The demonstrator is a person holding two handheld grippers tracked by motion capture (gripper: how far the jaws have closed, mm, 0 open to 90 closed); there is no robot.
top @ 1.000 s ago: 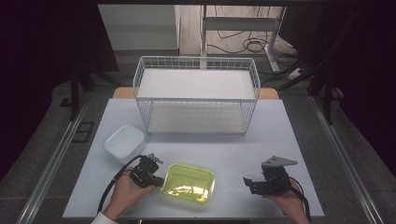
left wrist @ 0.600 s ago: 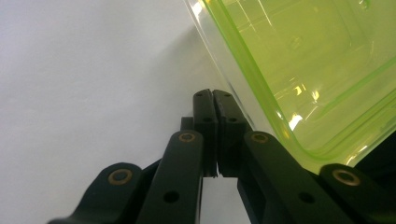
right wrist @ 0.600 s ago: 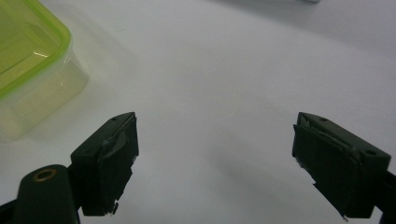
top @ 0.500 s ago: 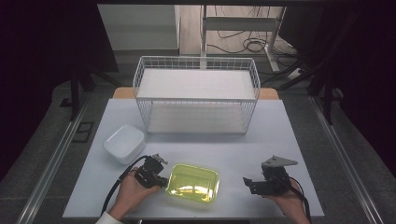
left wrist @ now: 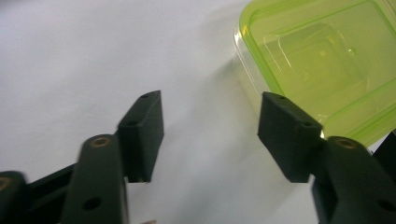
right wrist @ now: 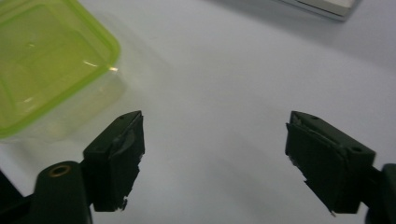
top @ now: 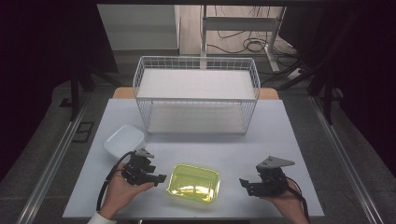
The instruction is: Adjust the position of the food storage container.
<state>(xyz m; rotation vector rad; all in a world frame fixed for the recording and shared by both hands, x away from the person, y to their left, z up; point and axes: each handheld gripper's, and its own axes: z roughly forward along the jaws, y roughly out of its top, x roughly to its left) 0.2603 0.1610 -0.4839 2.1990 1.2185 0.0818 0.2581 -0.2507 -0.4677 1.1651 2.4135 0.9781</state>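
A yellow-green clear plastic container (top: 194,183) sits on the table near the front, between my two grippers. My left gripper (top: 158,172) is just left of it, and its jaws have just been opening. In the left gripper view the left gripper (left wrist: 211,102) stands open over bare table, and the container (left wrist: 322,60) has its corner beside the right-hand jaw. My right gripper (top: 245,185) lies a little right of the container. In the right gripper view the right gripper (right wrist: 215,119) is open; its jaws have just been closing slightly, with nothing between them. The container (right wrist: 42,60) is at that view's upper left.
A white wire basket (top: 196,100) stands at the back middle of the white table (top: 280,140). A white lidded container (top: 123,140) rests behind my left gripper. A white edge (right wrist: 322,5) crosses the top of the right gripper view. Dark floor surrounds the table.
The left gripper's jaws, shut at the container's left edge before, now stand open beside it. The container has shifted slightly right. The right gripper has stayed in place.
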